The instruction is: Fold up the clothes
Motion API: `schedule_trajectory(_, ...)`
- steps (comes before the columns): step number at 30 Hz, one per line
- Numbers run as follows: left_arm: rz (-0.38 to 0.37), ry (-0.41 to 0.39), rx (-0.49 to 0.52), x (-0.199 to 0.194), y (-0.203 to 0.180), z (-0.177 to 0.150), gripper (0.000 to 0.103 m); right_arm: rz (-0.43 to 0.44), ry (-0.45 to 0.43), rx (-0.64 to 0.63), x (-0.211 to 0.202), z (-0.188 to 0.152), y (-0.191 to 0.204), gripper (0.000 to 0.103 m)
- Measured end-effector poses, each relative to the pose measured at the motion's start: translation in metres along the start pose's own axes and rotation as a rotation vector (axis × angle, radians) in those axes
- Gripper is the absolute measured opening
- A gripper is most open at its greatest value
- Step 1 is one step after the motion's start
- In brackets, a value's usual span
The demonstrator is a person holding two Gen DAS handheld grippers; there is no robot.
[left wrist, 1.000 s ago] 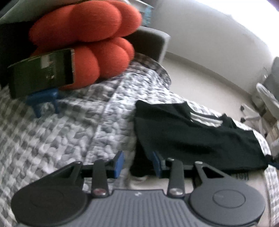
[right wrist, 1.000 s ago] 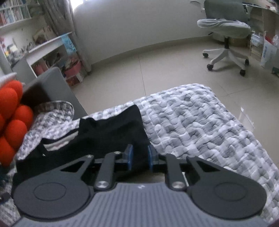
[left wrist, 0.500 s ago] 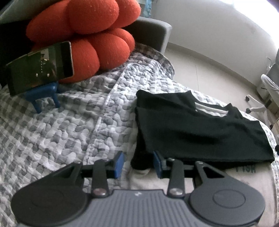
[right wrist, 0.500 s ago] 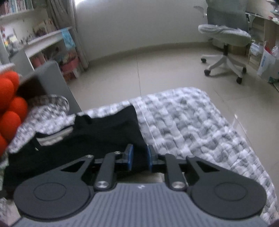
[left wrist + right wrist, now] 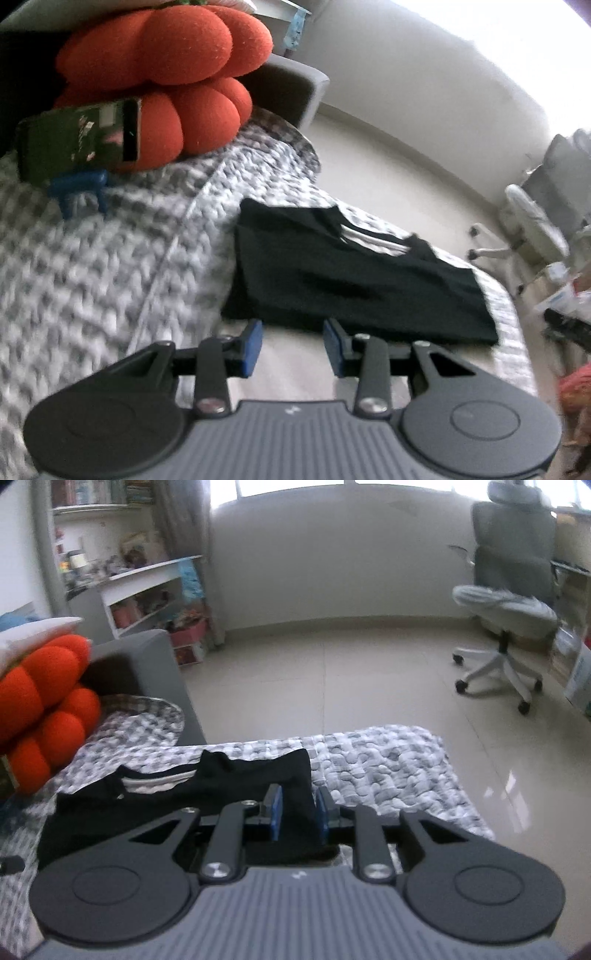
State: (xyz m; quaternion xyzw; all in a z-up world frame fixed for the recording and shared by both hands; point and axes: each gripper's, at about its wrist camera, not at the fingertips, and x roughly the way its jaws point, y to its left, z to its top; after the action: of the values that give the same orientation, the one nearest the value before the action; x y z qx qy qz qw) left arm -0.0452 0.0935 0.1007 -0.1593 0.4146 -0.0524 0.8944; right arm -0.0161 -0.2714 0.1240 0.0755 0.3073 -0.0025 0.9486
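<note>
A folded black shirt (image 5: 351, 280) lies flat on the grey-and-white quilted bed (image 5: 110, 277), its striped neckline facing away. A pale garment (image 5: 291, 373) lies under its near edge. My left gripper (image 5: 293, 345) hangs open just short of that edge, with only the pale cloth showing in the gap. In the right wrist view the black shirt (image 5: 207, 797) fills the lower left. My right gripper (image 5: 298, 812) sits over its right end; the jaws are opening, and black cloth shows in the gap without being visibly pinched.
An orange knotted cushion (image 5: 166, 74) and a phone on a blue stand (image 5: 81, 144) sit at the head of the bed. Tiled floor lies beyond the bed's far edge (image 5: 388, 771). An office chair (image 5: 509, 602) and cluttered shelves (image 5: 147, 590) stand further off.
Both grippers rose and drew back. The left one's pads, earlier straddling the black shirt's near corner, now stand short of its edge. The right view tilted up towards the room.
</note>
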Motion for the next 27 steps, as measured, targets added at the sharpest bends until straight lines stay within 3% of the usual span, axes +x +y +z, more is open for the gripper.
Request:
schedule_trajectory(4, -0.001, -0.019, 0.056, -0.056, 0.023, -0.032, 0.038, 0.051, 0.004, 0.020, -0.045, -0.032, -0.032, 0.026)
schedule_trajectory(6, 0.010, -0.011, 0.063, -0.075, 0.035, -0.052, 0.039, 0.089, 0.040, 0.035, -0.059, -0.058, -0.052, 0.027)
schedule_trajectory(9, -0.033, 0.027, 0.030, -0.086, 0.049, -0.087, 0.040, 0.134, 0.110, 0.096, -0.072, -0.099, -0.076, 0.027)
schedule_trajectory(14, -0.096, 0.066, -0.006, -0.086, 0.050, -0.135, 0.040, 0.195, 0.164, 0.126, -0.093, -0.143, -0.081, 0.027)
schedule_trajectory(18, -0.111, 0.071, -0.042, -0.079, 0.052, -0.159, 0.040, 0.248, 0.170, 0.106, -0.104, -0.149, -0.076, 0.030)
schedule_trajectory(27, -0.086, 0.077, -0.052, -0.064, 0.051, -0.182, 0.038, 0.220, 0.276, 0.081, -0.099, -0.176, -0.077, 0.031)
